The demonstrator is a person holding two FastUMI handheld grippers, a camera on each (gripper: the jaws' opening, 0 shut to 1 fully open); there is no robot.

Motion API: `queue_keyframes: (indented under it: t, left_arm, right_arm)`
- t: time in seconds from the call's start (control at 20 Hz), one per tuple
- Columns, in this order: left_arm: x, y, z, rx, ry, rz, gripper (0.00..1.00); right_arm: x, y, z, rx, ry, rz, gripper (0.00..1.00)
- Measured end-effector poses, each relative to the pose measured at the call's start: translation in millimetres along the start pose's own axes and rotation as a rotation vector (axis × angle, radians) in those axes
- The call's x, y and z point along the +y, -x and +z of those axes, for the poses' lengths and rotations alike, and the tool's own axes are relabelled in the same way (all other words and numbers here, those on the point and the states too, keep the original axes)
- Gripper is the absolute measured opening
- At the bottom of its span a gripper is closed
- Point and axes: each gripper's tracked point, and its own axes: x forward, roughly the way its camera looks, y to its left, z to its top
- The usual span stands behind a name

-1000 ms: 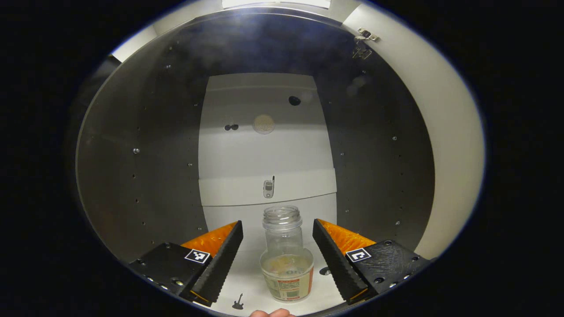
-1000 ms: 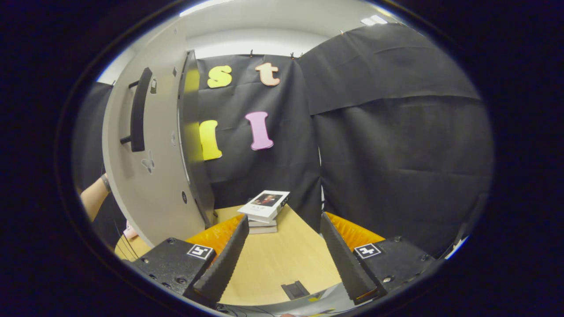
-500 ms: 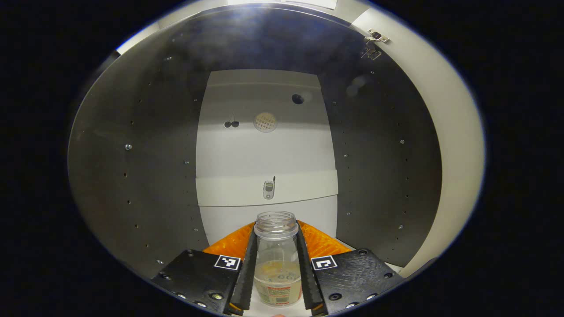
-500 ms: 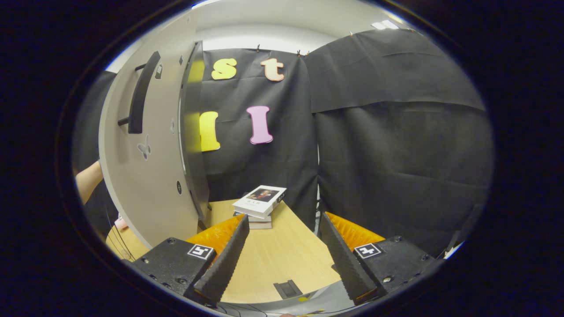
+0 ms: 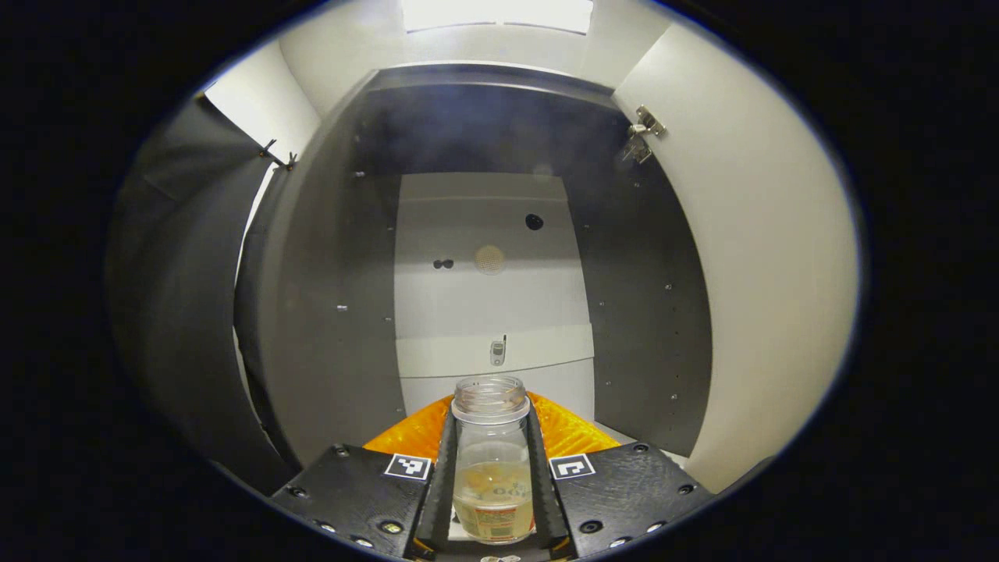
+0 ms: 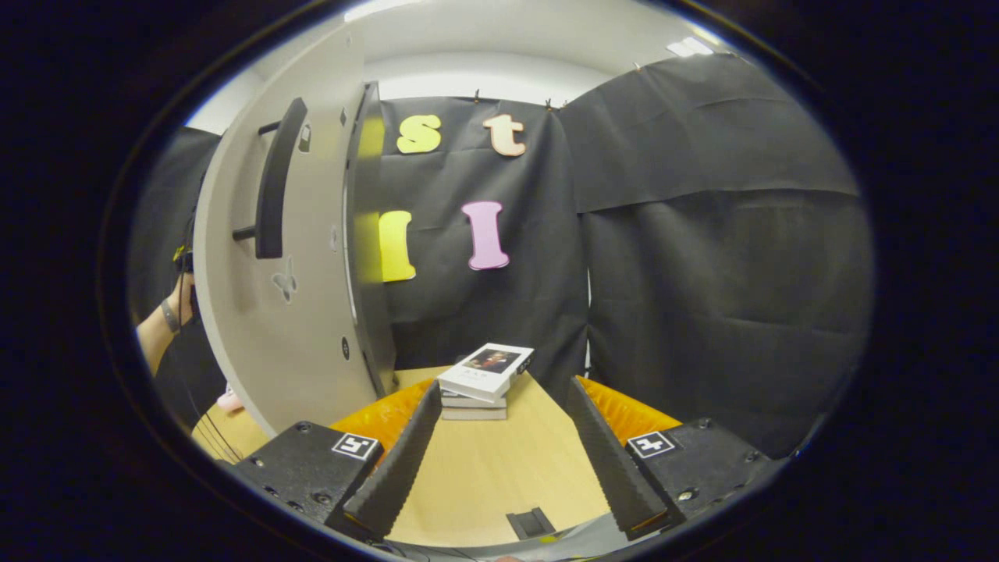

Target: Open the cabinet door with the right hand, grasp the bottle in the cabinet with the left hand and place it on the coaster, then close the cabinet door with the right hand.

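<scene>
- Our left tongs [image 5: 492, 488] are clamped on the clear, lidless bottle [image 5: 492, 468], in front of the open cabinet [image 5: 492, 273].
- It looks light, rigid, probably slippery; mid-body hold suits.
- Right tongs [image 6: 503, 453] gape, empty.

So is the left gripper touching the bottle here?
Touching. The left gripper view shows the left gripper with both fingers pressed against the sides of the bottle, no gap showing.

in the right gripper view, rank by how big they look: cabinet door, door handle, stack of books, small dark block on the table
1. cabinet door
2. door handle
3. stack of books
4. small dark block

The handle and books look close in extent, and the door is nearer the camera, so this is apparent size only.
</scene>
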Motion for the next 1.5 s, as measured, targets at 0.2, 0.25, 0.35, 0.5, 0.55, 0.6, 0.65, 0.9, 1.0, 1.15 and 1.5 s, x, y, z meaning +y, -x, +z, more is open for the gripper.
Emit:
queue_keyframes:
  t: [0.2,0.25,0.35,0.5,0.55,0.6,0.65,0.9,1.0,1.15,1.5]
  left_arm:
    - [25,73,-32,0.028,0.077,0.074,0.4]
    - [27,92,-43,0.047,0.102,0.087,0.41]
    - [32,129,-68,0.096,0.173,0.108,0.4]
    - [63,165,-98,0.121,0.198,0.193,0.41]
    - [80,183,-106,0.123,0.176,0.247,0.41]
    - [94,196,-114,0.119,0.153,0.29,0.41]
    - [104,210,-120,0.113,0.13,0.319,0.41]
    - [129,259,-160,0.128,0.06,0.4,0.41]
    - [137,273,-172,0.12,0.031,0.446,0.41]
    - [150,286,-189,0.107,-0.04,0.526,0.4]
    - [161,287,-238,0.104,-0.106,0.63,0.4]
  right_arm:
    - [8,1,11,-0.042,0.031,0.011,0.98]
    - [10,2,12,-0.046,0.035,0.013,1.0]
    - [14,5,18,-0.058,0.034,0.022,0.98]
    - [24,9,29,-0.073,0.003,0.057,0.98]
    - [28,12,34,-0.086,-0.004,0.071,1.0]
    - [28,14,36,-0.091,0.001,0.075,0.98]
    - [25,16,39,-0.096,0.01,0.062,0.98]
    - [28,28,69,-0.142,-0.035,0.073,0.98]
    - [25,33,75,-0.157,-0.035,0.063,0.99]
    - [25,40,87,-0.181,-0.036,0.045,0.98]
    - [32,59,88,-0.176,-0.001,0.015,0.98]
